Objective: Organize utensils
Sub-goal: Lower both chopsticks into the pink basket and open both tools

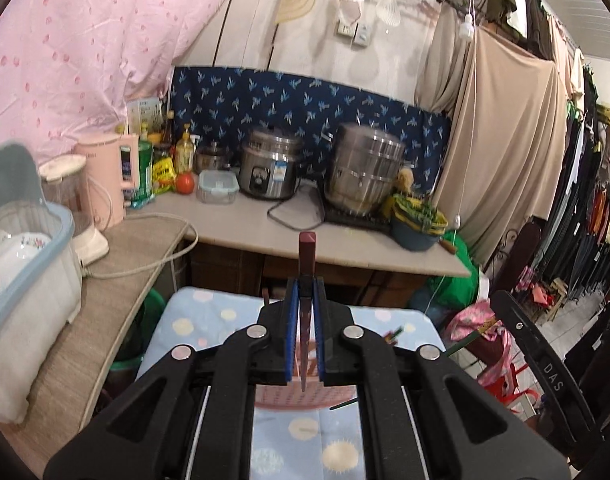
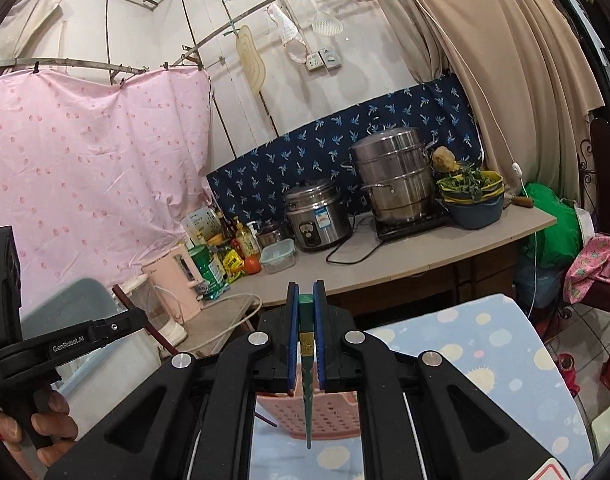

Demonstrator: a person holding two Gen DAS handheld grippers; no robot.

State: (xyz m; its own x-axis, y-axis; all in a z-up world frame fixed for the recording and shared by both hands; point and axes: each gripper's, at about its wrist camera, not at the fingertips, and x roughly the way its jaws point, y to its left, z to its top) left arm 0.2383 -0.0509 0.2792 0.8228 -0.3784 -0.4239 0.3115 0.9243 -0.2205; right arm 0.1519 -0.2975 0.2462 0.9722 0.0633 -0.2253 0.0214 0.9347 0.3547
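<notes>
Left claw (image 1: 304, 280) clenched on a dark red chopstick (image 1: 306, 256); right claw (image 2: 306, 286) clenched on a green chopstick (image 2: 306, 344). Both sticks above the pink basket (image 2: 317, 414). Stiff, light, probably slippery; grip mid-shaft, near thick end.

The left gripper (image 1: 305, 284) fills the lower middle of its own view, black arms spreading toward the bottom corners. Its blue pads (image 1: 291, 332) stand almost together, clamped on a dark red chopstick (image 1: 306, 264) that sticks out past the tips toward the frame's centre. The right gripper (image 2: 306, 290) sits the same way in its view, blue pads (image 2: 292, 336) pinched on a green chopstick (image 2: 306, 320) running along the gap. In the right view's lower left, the left gripper shows from the side, tips pointing right, and a hand (image 2: 37, 420) wraps its grip, fingers (image 2: 53, 424) curled around it at the bottom left corner.
</notes>
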